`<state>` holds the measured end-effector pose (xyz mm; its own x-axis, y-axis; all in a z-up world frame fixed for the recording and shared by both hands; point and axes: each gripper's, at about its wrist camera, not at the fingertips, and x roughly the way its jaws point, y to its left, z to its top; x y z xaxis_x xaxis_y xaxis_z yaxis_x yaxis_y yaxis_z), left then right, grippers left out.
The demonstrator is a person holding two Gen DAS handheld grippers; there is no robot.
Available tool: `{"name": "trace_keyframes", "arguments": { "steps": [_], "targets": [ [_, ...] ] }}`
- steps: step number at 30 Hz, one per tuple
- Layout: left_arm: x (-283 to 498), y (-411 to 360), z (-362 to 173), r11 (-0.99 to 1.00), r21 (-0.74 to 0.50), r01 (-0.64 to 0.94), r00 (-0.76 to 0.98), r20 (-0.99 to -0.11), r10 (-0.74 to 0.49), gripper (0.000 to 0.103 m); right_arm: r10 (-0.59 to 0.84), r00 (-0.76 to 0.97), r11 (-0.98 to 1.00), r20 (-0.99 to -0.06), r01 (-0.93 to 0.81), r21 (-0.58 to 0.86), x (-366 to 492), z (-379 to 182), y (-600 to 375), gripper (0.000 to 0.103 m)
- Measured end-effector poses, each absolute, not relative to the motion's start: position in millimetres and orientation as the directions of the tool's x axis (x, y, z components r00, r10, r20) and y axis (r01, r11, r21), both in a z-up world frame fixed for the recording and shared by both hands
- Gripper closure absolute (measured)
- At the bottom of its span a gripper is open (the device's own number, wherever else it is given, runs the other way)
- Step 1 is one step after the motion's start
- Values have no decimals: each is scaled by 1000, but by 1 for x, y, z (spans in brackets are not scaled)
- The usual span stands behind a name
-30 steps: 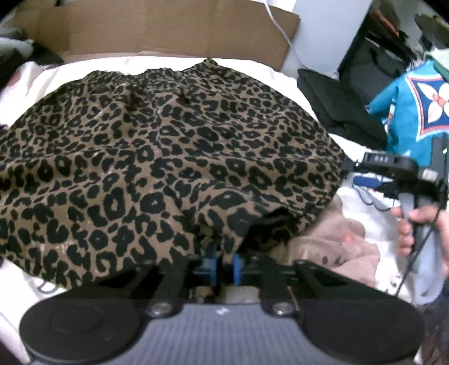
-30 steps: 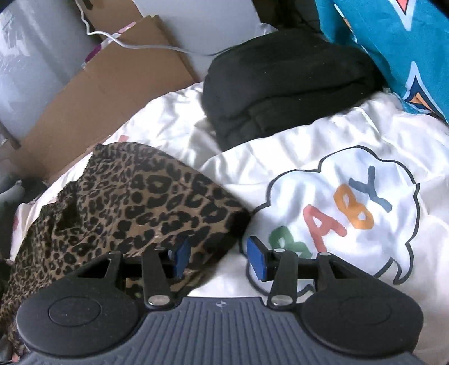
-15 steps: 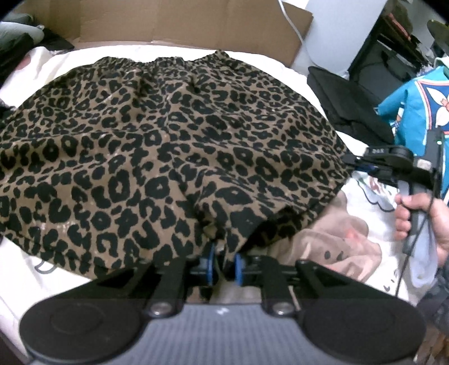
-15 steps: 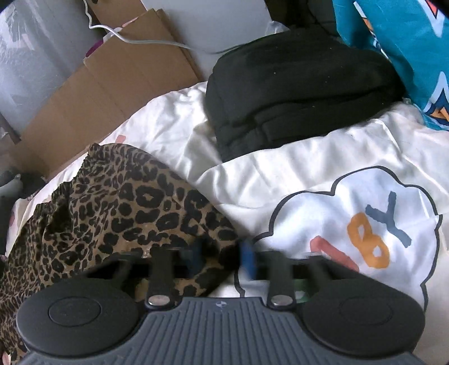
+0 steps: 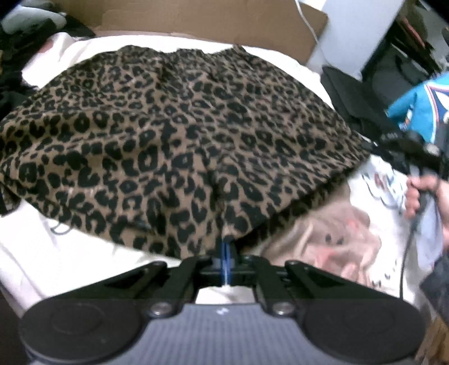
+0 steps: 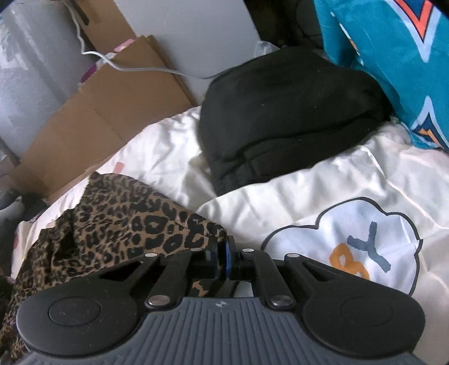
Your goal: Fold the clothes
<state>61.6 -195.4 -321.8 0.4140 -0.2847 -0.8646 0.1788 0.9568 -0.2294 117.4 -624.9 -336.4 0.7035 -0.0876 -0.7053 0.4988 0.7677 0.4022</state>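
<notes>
Leopard garment [image 5: 179, 146] spread on bed [image 6: 168, 146]. Left gripper [image 5: 226, 252], right gripper [image 6: 223, 257]: jaws just closed, pinching near hem and right corner. Lift both evenly, keep hem taut.

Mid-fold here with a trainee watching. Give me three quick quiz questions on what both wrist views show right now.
1. True or false: the left gripper has its jaws shut on the leopard-print garment's hem.
2. What does the right gripper pinch? A) black clothing B) leopard-print garment C) white sheet
3. What stands behind the bed?

Key: 1 true; 2 B; 3 flattened cardboard.
</notes>
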Motion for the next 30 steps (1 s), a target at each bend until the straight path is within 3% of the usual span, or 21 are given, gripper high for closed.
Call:
{"name": "trace_keyframes", "arguments": {
  "steps": [9, 15, 18, 21, 25, 30],
  "targets": [
    [66, -184, -288, 936, -264, 231, 434, -833, -342, 94, -110, 684, 752, -721, 531, 390, 115, -341, -625, 95],
    [83, -193, -269, 932, -234, 279, 528, -773, -352, 79, -113, 689, 730, -716, 546, 411, 107, -338, -622, 87],
    [106, -193, -282, 936, -252, 245, 530, -774, -347, 80, -122, 689, 715, -715, 561, 418, 103, -338, -621, 78],
    [125, -198, -297, 937, -255, 237, 521, -781, -344, 80, -136, 691, 686, -710, 583, 436, 96, -336, -623, 78],
    [134, -198, -322, 936, -287, 202, 443, -826, -349, 90, -152, 704, 660, -694, 595, 459, 85, -328, -623, 78],
    [122, -198, -338, 933, -298, 200, 392, -849, -355, 92, -145, 732, 684, -666, 560, 468, 82, -310, -613, 78]
  ]
}}
